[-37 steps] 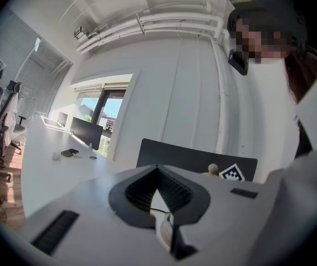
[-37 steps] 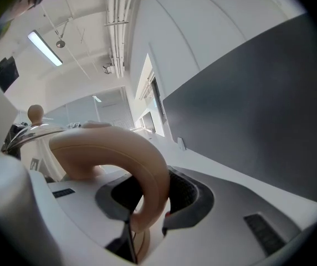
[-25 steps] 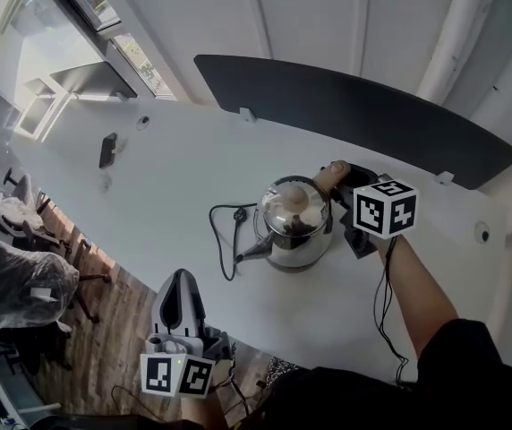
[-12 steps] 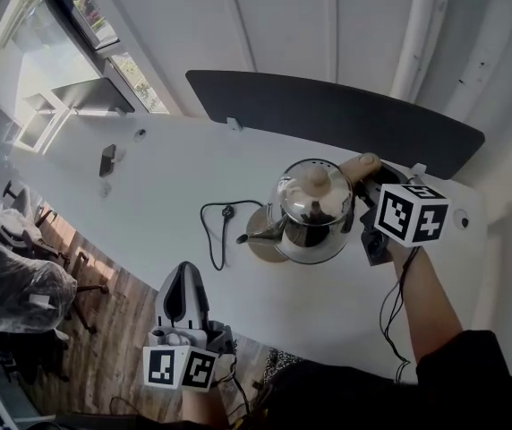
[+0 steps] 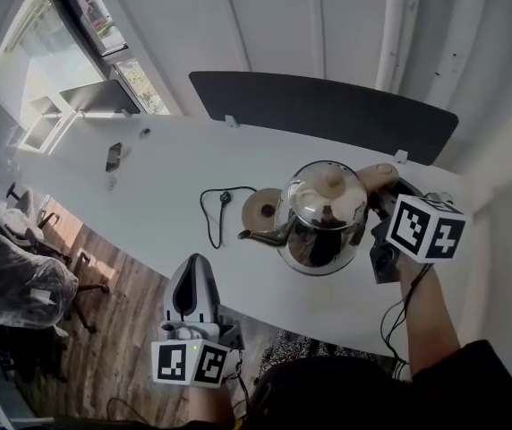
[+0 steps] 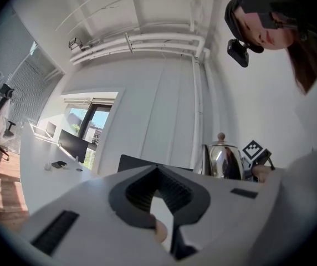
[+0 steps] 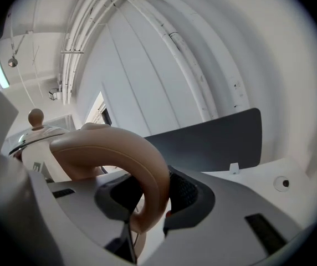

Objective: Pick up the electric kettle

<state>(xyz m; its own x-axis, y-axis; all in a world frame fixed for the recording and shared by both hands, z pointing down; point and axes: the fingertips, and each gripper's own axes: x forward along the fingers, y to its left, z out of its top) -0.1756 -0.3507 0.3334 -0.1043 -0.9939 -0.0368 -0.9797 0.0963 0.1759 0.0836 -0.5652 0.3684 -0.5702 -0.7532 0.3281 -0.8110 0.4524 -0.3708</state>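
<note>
Clamping kettle (image 5: pixel 323 213) handle (image 7: pixel 114 151) btwn right tool (image 7: pixel 147 206) jaws, off base (image 5: pixel 258 211).

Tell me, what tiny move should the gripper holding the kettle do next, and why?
Probably raise it a touch more, straight up and level. The right gripper is clamped on the tan handle, and the kettle is already off its round base. Its spout overlaps that base in the head view, so a sideways swing might clip it.

Kettle base (image 5: pixel 258 210) pt. behind kettle (image 5: pixel 326 215)
</note>
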